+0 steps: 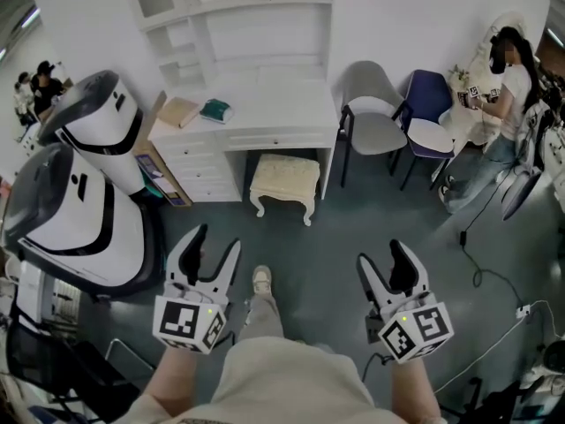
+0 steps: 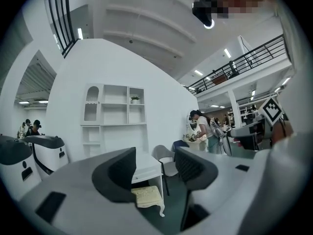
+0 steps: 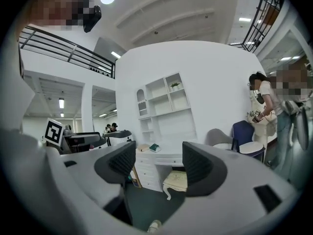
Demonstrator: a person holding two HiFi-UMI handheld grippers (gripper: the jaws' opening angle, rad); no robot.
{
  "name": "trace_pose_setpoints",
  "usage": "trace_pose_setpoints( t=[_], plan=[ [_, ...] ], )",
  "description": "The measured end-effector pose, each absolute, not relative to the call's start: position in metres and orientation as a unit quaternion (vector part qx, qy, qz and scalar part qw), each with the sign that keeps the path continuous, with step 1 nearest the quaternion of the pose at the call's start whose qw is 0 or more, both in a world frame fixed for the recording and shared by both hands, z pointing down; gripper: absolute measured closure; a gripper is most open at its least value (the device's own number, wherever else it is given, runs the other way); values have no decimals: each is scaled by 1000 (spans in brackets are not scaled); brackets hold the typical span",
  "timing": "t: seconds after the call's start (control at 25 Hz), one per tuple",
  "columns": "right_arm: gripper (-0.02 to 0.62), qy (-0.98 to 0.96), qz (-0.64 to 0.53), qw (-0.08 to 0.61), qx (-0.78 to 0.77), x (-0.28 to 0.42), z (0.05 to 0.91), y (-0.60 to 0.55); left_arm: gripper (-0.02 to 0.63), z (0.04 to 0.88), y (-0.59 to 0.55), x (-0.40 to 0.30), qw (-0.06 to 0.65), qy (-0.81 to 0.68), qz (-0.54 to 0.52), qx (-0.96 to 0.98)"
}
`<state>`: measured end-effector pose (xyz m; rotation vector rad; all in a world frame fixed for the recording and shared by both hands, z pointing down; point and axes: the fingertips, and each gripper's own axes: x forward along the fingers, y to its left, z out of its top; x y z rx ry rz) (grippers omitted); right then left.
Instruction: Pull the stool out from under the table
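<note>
A cream cushioned stool [image 1: 284, 182] with curved white legs stands half under the white desk [image 1: 256, 113], in its knee gap. The stool [image 2: 146, 197] also shows between the left jaws, far off, and the stool [image 3: 177, 181] between the right jaws. My left gripper [image 1: 212, 244] and right gripper [image 1: 382, 256] are both open and hold nothing. They hang side by side well short of the stool, pointing toward it. The person's leg and shoe [image 1: 261, 280] show between them.
Two large white-and-black machines [image 1: 84, 184] stand at the left. A grey chair [image 1: 374, 122] and a blue chair [image 1: 429, 122] sit right of the desk. A person [image 1: 503, 104] stands at the far right. Cables [image 1: 481, 263] trail over the dark floor.
</note>
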<state>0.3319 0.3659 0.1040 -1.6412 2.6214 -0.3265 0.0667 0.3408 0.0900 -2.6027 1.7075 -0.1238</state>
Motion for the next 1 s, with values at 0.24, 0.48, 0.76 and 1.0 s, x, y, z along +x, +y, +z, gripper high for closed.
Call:
trace_pose_setpoints(
  t=[0.24, 0.48, 0.76, 1.0],
  plan=[
    [299, 839, -126, -2, -529, 315, 120, 306, 357, 101, 277, 50, -4, 540, -46, -840],
    [299, 836, -144, -25, -530, 285, 132, 227, 357, 119, 199, 19, -28, 538, -66, -840],
    [298, 823, -173, -45, -539, 248, 144, 125, 357, 140, 98, -20, -60, 524, -90, -845],
    [296, 809, -202, -75, -547, 218, 169, 36, 357, 169, 4, -48, -93, 500, -120, -853]
  ],
)
